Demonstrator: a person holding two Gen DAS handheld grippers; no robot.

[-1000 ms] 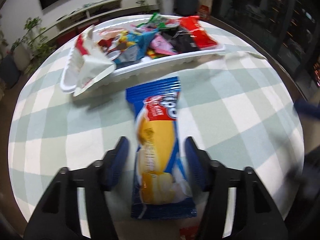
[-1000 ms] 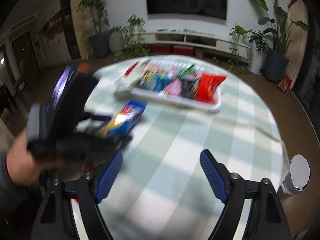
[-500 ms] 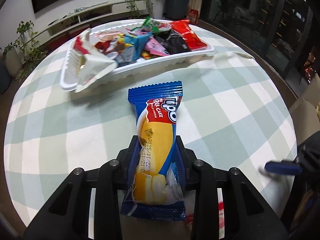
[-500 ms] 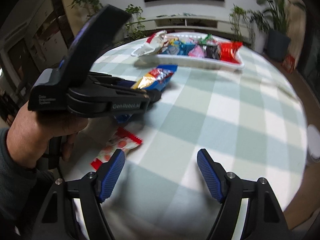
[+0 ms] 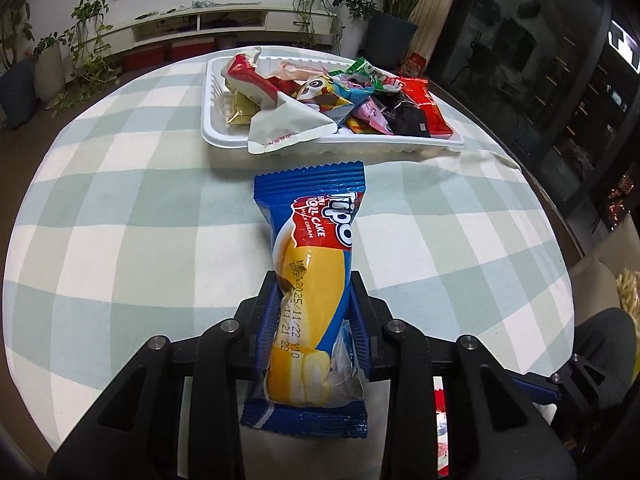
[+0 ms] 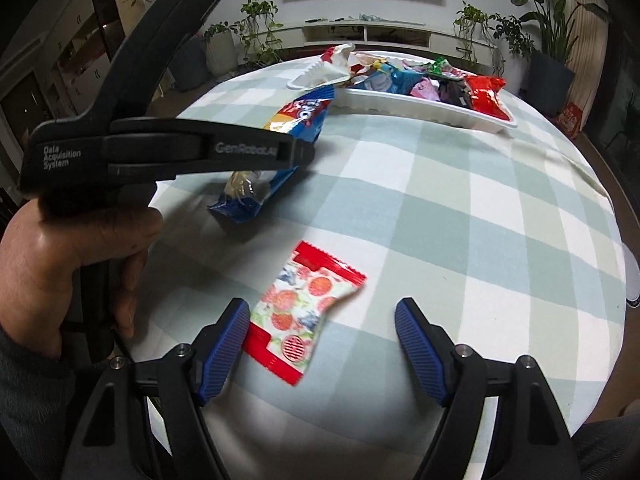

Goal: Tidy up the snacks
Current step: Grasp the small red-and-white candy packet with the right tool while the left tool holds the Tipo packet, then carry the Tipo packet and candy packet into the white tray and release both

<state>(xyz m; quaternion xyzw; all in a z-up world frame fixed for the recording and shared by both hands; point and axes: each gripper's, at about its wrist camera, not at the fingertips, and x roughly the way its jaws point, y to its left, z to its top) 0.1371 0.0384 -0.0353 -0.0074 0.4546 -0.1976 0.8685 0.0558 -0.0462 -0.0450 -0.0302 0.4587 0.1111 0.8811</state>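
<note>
Since the earlier frame, your left tongs (image 5: 314, 320) have clamped the Tipo roll cake packet (image 5: 316, 280); your right tongs (image 6: 320, 344) stand apart, lower centre, above a red-edged candy packet (image 6: 300, 312).

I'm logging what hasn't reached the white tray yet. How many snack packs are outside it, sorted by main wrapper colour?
Blue roll cake pack, clamped in the left gripper: 1
Red and white candy pack, lying on the checked tablecloth in front of the open right gripper: 1
Total outside the white tray: 2
</note>
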